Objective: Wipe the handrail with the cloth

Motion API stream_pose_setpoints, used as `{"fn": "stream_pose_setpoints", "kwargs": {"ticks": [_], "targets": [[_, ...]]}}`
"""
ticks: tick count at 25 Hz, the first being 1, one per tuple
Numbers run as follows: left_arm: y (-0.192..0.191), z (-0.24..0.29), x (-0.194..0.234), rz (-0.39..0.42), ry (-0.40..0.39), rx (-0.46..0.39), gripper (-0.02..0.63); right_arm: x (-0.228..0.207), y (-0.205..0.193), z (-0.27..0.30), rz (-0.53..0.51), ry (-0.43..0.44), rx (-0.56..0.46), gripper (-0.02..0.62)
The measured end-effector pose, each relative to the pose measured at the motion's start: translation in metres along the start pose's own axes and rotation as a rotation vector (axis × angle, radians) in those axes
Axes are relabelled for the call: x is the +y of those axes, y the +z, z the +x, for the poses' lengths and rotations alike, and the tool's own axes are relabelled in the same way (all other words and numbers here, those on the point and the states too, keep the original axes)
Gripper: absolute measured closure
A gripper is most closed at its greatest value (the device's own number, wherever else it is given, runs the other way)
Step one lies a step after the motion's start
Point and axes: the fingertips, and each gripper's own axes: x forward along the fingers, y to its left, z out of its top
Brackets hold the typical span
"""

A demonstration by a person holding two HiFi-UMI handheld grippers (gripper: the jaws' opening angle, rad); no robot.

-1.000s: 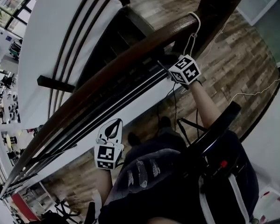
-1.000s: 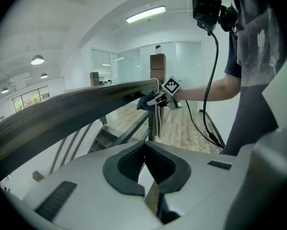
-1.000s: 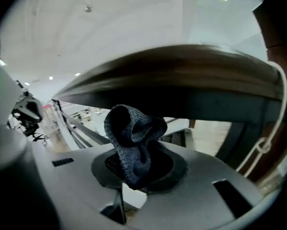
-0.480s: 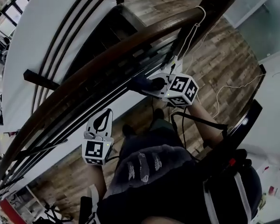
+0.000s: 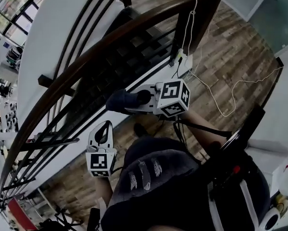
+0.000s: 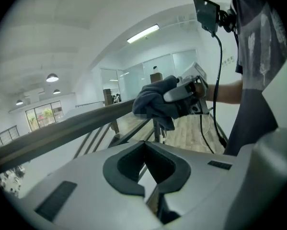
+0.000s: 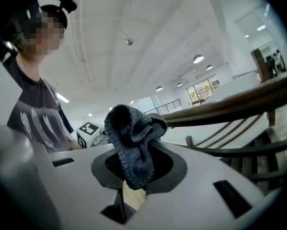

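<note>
Right gripper [image 7: 133, 176]: jaws clamped on a dark blue knitted cloth [image 7: 133, 143], bunched and folded, standing up out of the pads. Same gripper in the head view [image 5: 134, 101]: held roughly level, pointing to that view's left, marker cube toward the person.

Cloth in the head view [image 5: 118, 101]: at the gripper's tip, below the line of the handrail [image 5: 86, 57], in front of the dark balusters [image 5: 110, 76]. No contact with the rail visible in the right gripper view; handrail [image 7: 229, 107] behind and to the right of the cloth there.

Left gripper [image 6: 148, 176]: jaws drawn together to a thin slit, nothing between the pads. In the head view [image 5: 104, 131]: low, close to the person's body, tips pointing up toward the railing, well apart from the right gripper.

Seen from the left gripper view: right gripper [image 6: 181, 92] and cloth [image 6: 155, 104] up beside the handrail [image 6: 62, 133]; touching or not, impossible to tell from that angle.

Handrail: dark brown wood, curved, running from a newel post [image 5: 208, 13] at upper right down to lower left.

Surroundings: wood-plank floor [image 5: 230, 57]; white cable [image 5: 230, 97] trailing across it; white plug block [image 5: 184, 64] at the foot of the post; person's dark shirt [image 5: 153, 177] at the bottom of the head view.
</note>
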Motion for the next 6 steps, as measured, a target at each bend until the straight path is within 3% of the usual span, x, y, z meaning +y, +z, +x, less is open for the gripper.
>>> {"fn": "stream_pose_setpoints", "kwargs": {"ticks": [3, 6], "targets": [[0.006, -0.015, -0.051, -0.079, -0.028, -0.066, 0.598, 0.036, -0.016, -0.032, 0.094, 0.054, -0.114, 0.535], [0.011, -0.018, -0.103, -0.057, -0.056, -0.082, 0.598, 0.065, -0.04, -0.07, 0.154, 0.071, -0.2, 0.535]]}}
